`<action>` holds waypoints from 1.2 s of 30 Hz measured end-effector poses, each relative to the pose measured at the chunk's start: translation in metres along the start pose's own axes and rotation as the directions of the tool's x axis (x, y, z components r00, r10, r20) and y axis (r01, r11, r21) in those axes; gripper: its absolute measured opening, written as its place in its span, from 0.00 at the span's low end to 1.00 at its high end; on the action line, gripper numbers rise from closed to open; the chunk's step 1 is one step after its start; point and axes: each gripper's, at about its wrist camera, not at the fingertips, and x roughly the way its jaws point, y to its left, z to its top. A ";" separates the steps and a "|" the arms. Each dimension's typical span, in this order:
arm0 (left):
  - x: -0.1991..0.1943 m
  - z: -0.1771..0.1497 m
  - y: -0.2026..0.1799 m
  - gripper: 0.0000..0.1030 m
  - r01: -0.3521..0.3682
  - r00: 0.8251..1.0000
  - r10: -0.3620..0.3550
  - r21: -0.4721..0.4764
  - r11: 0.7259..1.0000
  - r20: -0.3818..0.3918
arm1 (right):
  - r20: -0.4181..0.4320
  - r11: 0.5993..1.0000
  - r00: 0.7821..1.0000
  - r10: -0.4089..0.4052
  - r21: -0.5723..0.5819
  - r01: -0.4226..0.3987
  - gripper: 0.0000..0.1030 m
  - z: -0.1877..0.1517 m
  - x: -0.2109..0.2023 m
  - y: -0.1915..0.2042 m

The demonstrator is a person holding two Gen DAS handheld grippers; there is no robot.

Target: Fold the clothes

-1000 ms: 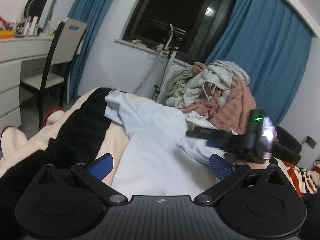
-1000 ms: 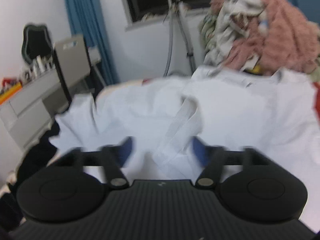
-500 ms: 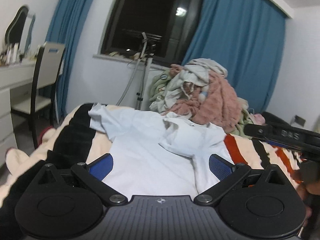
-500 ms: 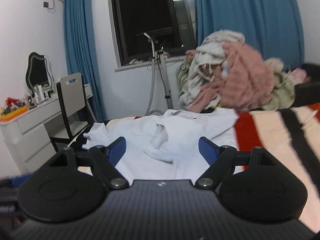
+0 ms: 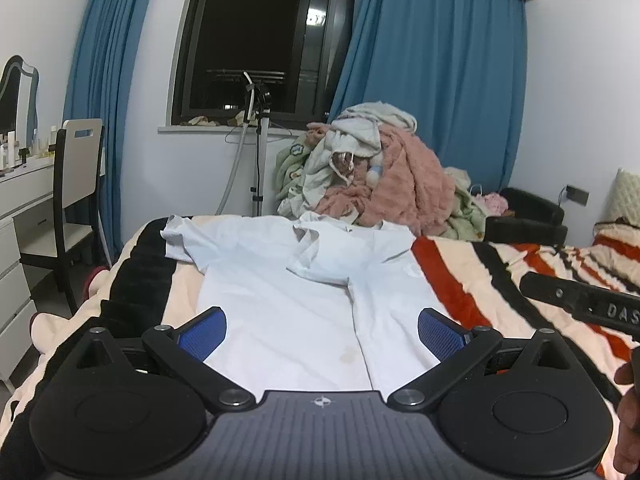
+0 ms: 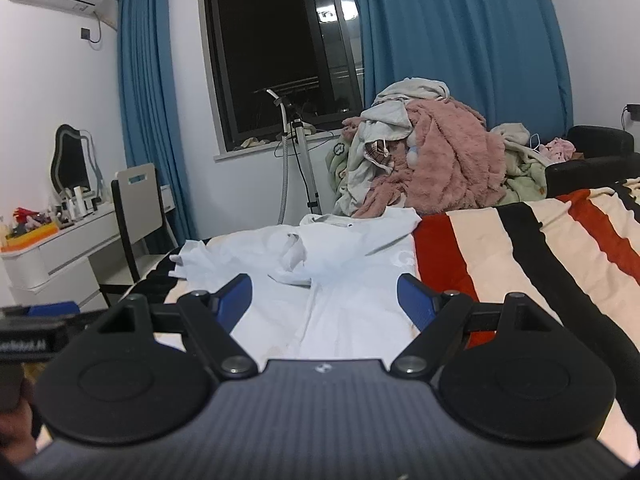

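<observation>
Both grippers, left [image 5: 322, 330] and right [image 6: 324, 296], now farther back from white shirt [image 5: 304, 280], jaws wide, empty

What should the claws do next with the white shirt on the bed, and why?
Probably the left claw should reach for the left sleeve and fold it inward. The white shirt has its right side already folded over the middle, while that sleeve lies spread on the striped blanket. Both claws are open and holding nothing.
</observation>
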 end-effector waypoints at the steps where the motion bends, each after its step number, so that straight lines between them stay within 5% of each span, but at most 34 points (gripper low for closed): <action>1: 0.002 -0.001 -0.001 1.00 0.000 1.000 0.000 0.003 1.000 -0.006 | -0.004 1.000 1.000 -0.003 0.001 0.003 0.79 -0.002 0.002 -0.001; 10: 0.019 -0.005 -0.001 1.00 -0.022 0.998 0.023 0.020 1.000 -0.052 | -0.030 0.997 0.999 -0.042 0.057 0.044 0.79 -0.011 0.018 -0.014; 22: 0.044 -0.013 0.024 1.00 -0.012 0.986 -0.007 -0.112 0.994 -0.167 | -0.008 0.996 0.999 -0.046 0.075 0.047 0.79 -0.016 0.020 -0.018; 28: 0.057 -0.008 0.037 1.00 -0.064 0.984 0.036 -0.161 0.985 -0.173 | -0.015 0.992 0.996 -0.092 0.091 0.093 0.79 -0.023 0.030 -0.023; 36: 0.122 0.006 0.069 0.99 -0.134 0.947 0.040 -0.279 0.951 -0.318 | -0.061 0.985 0.993 -0.098 0.136 0.106 0.79 -0.031 0.036 -0.033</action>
